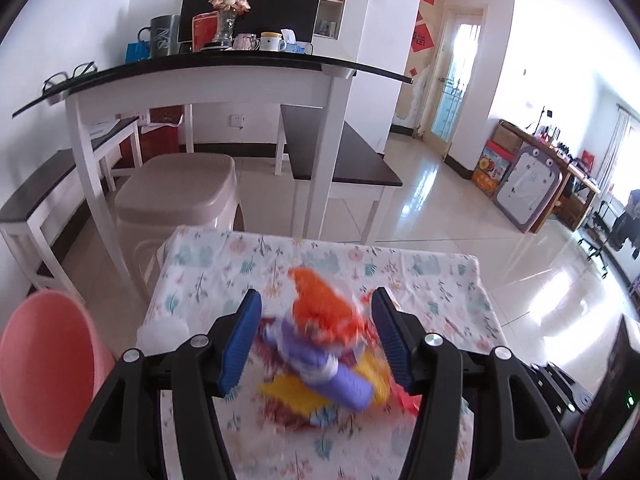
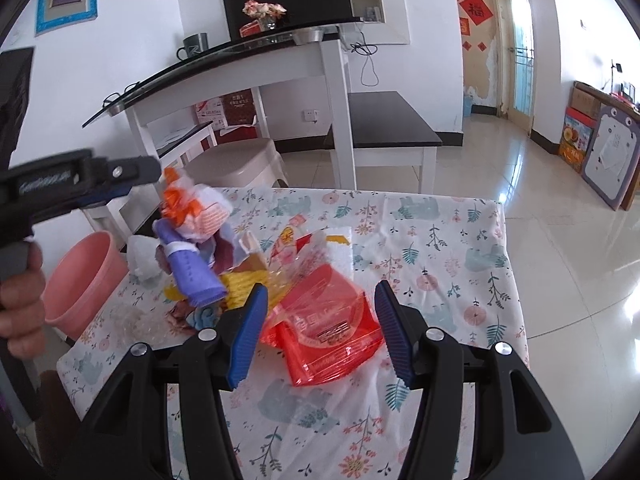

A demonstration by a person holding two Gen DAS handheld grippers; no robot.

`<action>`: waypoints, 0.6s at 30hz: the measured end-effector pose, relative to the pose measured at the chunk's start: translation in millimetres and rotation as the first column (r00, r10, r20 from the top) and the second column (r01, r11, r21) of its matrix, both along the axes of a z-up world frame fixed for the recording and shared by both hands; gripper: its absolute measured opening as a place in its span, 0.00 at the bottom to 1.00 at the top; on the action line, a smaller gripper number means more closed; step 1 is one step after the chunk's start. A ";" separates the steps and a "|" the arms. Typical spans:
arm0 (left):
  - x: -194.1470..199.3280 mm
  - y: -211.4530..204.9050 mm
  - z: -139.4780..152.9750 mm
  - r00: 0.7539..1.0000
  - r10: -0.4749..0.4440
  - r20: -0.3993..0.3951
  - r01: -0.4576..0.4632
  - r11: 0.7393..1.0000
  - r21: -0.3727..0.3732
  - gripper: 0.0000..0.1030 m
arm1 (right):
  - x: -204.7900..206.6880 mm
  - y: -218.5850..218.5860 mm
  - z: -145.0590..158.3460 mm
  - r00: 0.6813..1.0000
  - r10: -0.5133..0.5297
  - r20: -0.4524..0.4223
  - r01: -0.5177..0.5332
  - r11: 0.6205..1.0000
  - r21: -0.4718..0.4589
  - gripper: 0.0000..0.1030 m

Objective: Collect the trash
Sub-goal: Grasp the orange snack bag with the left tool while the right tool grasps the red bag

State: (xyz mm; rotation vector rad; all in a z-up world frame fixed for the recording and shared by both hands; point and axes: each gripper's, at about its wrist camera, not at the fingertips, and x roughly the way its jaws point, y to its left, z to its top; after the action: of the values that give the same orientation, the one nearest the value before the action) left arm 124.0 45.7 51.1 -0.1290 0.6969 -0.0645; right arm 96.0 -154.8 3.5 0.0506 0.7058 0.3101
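A pile of trash lies on the floral tablecloth [image 1: 432,280]: an orange-and-white wrapper [image 1: 324,308], a purple tube-shaped wrapper [image 1: 344,384] and yellow netting [image 1: 296,396]. My left gripper [image 1: 316,340] is open with the orange and purple trash between its blue pads, blurred. In the right wrist view the left gripper [image 2: 160,188] is at the orange wrapper [image 2: 188,208], with the purple wrapper [image 2: 192,276] hanging below it. My right gripper [image 2: 322,332] is open over a red plastic bag [image 2: 328,328] on the cloth [image 2: 440,240]. A pink bin [image 1: 44,364] stands left of the table, also in the right wrist view [image 2: 80,280].
A crumpled white tissue [image 1: 162,334] lies at the table's left edge. A beige plastic stool [image 1: 176,192], a white desk [image 1: 208,84] and dark-topped benches [image 1: 340,148] stand behind. Shiny tiled floor [image 1: 480,208] spreads to the right.
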 end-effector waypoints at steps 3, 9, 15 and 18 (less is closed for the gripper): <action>19.7 -4.7 -6.0 0.999 -0.014 -0.039 0.014 1.000 0.008 0.56 | 4.5 -3.7 -1.6 1.000 -0.011 -0.005 0.011 1.000 0.005 0.55; 30.6 -12.1 -24.1 0.997 -0.030 -0.064 0.034 0.998 0.057 0.40 | 11.5 -10.4 -7.8 1.000 -0.015 -0.023 0.015 1.000 0.017 0.55; 11.4 -8.6 -22.9 0.999 -0.036 -0.006 0.036 0.999 0.041 0.29 | 19.1 -10.9 -14.4 0.999 0.010 -0.045 -0.008 0.999 0.048 0.55; -1.6 -2.7 -16.9 0.999 -0.032 0.014 0.031 0.999 0.027 0.28 | 25.2 -6.9 -20.3 0.997 0.027 -0.070 -0.022 0.998 0.065 0.55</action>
State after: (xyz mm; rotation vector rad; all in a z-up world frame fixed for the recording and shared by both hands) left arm 122.4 43.0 34.2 -0.0921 0.6851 -0.0864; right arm 121.3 -161.7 -16.8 0.1147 0.7671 0.3558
